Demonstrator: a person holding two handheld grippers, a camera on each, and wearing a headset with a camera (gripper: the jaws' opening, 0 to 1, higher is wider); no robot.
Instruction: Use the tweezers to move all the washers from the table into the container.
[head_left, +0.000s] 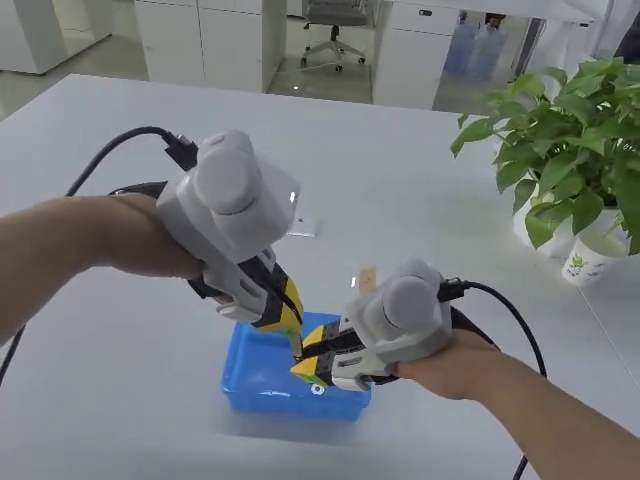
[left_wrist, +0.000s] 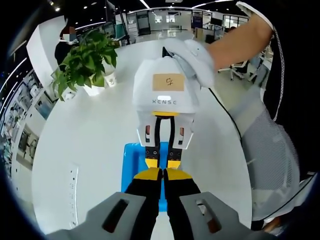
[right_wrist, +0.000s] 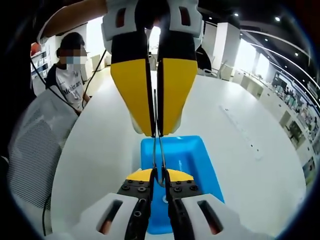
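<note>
Right gripper view: one tweezers (right_wrist: 154, 152) is clamped by left tool (right_wrist: 155, 134) and right tool (right_wrist: 160, 176) over one blue container (right_wrist: 195, 160) holding one washer (right_wrist: 165, 199).

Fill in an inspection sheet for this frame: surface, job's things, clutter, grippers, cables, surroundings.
Surface: white table.
Job's things: blue container on the table; tweezers above it; small pale ring inside the container, possibly a washer.
Clutter: potted plant; flat white strip.
Grippers: left gripper and right gripper both shut on the tweezers, facing each other over the container.
Cables: black cable from the left gripper; second black cable from the right.
Surroundings: office chair, white cabinets, a person.
</note>
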